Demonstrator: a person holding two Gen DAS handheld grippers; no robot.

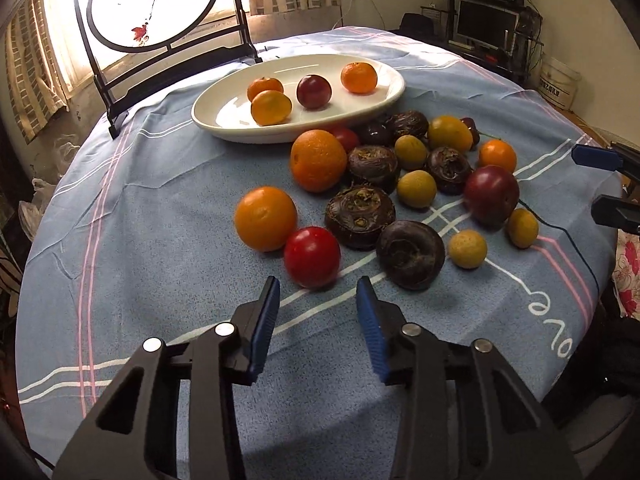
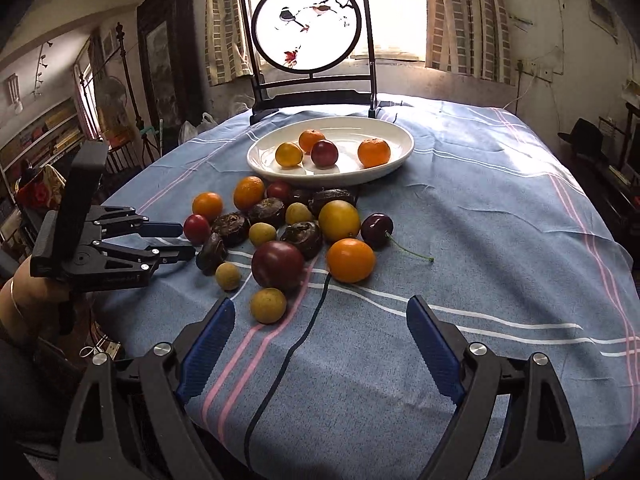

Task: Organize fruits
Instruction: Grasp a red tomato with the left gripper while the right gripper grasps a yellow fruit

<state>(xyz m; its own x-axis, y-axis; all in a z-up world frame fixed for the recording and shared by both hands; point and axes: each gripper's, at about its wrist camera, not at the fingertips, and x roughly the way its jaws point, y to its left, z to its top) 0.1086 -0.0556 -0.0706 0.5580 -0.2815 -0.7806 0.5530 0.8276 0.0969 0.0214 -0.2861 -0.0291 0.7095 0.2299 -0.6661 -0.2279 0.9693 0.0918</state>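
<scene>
A white oval plate (image 1: 384, 98) (image 2: 400, 154) at the far side of the table holds several small fruits: oranges and a dark plum. A pile of loose fruit lies in front of it: oranges, dark water chestnuts, small yellow-green fruits, plums. My left gripper (image 1: 318, 292) (image 2: 182, 242) is open and empty, just short of a red tomato (image 1: 312, 256) (image 2: 197, 229). My right gripper (image 2: 320, 312) is open and empty, near a yellow-green fruit (image 2: 268, 305) and an orange (image 2: 351, 260). Its fingers (image 1: 594, 157) show at the right edge of the left wrist view.
The round table has a blue cloth (image 1: 160, 200) (image 2: 480, 240). A black-framed bird screen (image 1: 160, 4) (image 2: 308, 24) stands behind the plate. A dark cord (image 2: 304, 336) runs across the cloth. A cherry with stem (image 2: 377, 230) lies right of the pile.
</scene>
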